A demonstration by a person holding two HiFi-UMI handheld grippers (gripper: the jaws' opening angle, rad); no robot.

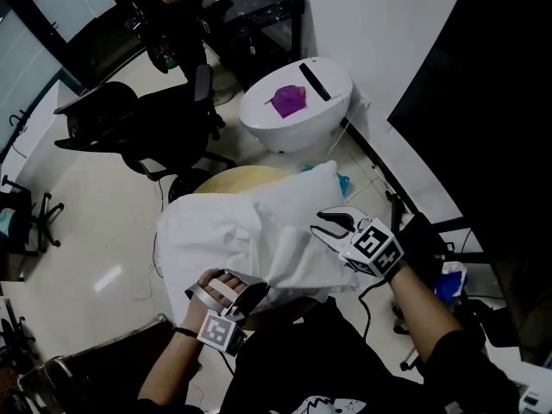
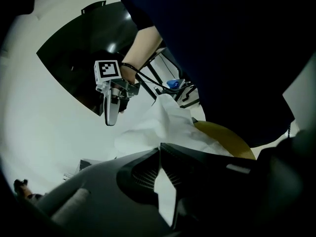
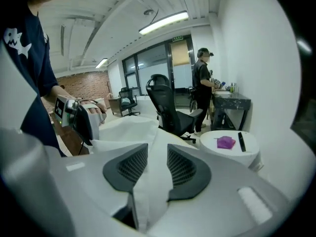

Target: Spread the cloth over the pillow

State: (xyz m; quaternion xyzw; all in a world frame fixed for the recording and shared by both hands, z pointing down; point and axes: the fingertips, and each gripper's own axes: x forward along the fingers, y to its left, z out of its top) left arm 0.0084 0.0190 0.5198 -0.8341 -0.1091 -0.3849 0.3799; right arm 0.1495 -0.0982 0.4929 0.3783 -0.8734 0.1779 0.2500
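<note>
Cloth (image 1: 226, 231): white, rumpled, draped over pillow (image 1: 324, 176) on round yellow counter (image 1: 231, 178).
Left hand-held gripper (image 1: 235, 290): jaws closed on cloth's near left edge.
Right hand-held gripper (image 1: 321, 224): jaws clamped on a thick fold at cloth's right side.

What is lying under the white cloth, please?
A puffy white corner, likely the pillow, sticks out at the far end, and a round yellow table shows beyond. The rest under the cloth is covered.
</note>
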